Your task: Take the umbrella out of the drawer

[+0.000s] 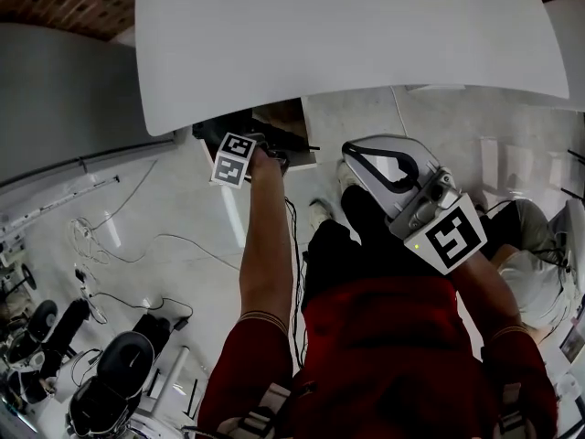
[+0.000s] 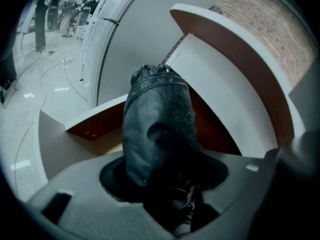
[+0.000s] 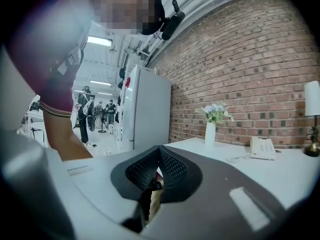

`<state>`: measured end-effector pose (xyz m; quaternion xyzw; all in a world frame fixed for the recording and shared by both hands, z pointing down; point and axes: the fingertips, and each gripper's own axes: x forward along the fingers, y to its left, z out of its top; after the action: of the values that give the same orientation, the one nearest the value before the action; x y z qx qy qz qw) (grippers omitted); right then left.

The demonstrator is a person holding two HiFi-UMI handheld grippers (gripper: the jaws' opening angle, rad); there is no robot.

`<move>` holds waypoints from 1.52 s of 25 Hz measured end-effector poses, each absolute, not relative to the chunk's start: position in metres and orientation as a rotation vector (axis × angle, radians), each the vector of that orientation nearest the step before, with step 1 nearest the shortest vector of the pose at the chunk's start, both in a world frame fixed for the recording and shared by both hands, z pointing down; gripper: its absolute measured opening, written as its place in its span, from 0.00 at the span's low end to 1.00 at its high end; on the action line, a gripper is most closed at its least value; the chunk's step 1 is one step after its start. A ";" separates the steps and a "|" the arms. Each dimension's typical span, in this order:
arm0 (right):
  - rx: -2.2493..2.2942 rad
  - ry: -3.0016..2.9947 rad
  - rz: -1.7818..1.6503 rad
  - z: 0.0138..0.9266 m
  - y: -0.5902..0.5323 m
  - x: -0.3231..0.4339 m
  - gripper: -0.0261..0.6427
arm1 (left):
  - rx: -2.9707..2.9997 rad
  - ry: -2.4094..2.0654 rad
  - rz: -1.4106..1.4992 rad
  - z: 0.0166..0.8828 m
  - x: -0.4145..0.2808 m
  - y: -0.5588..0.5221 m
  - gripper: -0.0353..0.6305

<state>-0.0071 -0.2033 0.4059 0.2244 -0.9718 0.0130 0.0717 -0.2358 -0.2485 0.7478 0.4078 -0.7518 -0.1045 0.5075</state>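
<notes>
A black folded umbrella (image 2: 157, 129) in its sleeve stands up between the jaws of my left gripper (image 2: 162, 181), which is shut on it. Its far end with a thin metal tip rises above the open drawer (image 2: 220, 89), whose inside is brown and whose panels are white. In the head view my left gripper (image 1: 265, 158) is at the drawer (image 1: 283, 117) under the table's edge; the umbrella itself is hard to make out there. My right gripper (image 1: 356, 151) hangs to the right of the drawer. Its pads (image 3: 159, 151) meet and hold nothing.
The white table top (image 1: 347, 35) overhangs the drawer. On it stand a vase of flowers (image 3: 211, 131), a telephone (image 3: 262, 146) and a lamp (image 3: 312, 119) before a brick wall. A white fridge (image 3: 147, 111) stands left. Cables (image 1: 110, 245) and equipment (image 1: 110, 373) lie on the floor.
</notes>
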 end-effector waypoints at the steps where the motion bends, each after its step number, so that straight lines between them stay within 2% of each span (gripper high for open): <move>1: 0.670 -2.927 0.035 0.402 -0.199 -0.007 0.06 | 0.985 -1.809 -0.266 0.739 -0.233 -0.243 0.44; 6: 0.653 -2.952 0.046 0.390 -0.181 -0.012 0.06 | 1.061 -1.798 -0.276 0.693 -0.225 -0.206 0.44; 13: 0.658 -2.992 0.049 0.370 -0.161 -0.022 0.06 | 1.423 -1.747 -0.145 0.607 -0.209 -0.157 0.44; 19: 0.714 -3.023 0.075 0.345 -0.135 -0.024 0.06 | 1.806 -1.699 -0.117 0.509 -0.193 -0.119 0.44; 24: 0.746 -3.017 0.096 0.336 -0.118 -0.019 0.06 | 2.139 -1.680 0.023 0.432 -0.181 -0.095 0.44; 38: 0.823 -3.070 0.056 0.292 -0.053 0.010 0.06 | 2.536 -1.691 0.206 0.323 -0.118 -0.011 0.44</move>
<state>0.0104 -0.0526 0.2918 0.2590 -0.9655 0.0177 -0.0186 -0.1184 -0.0111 0.3234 0.8293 -0.5530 0.0672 0.0430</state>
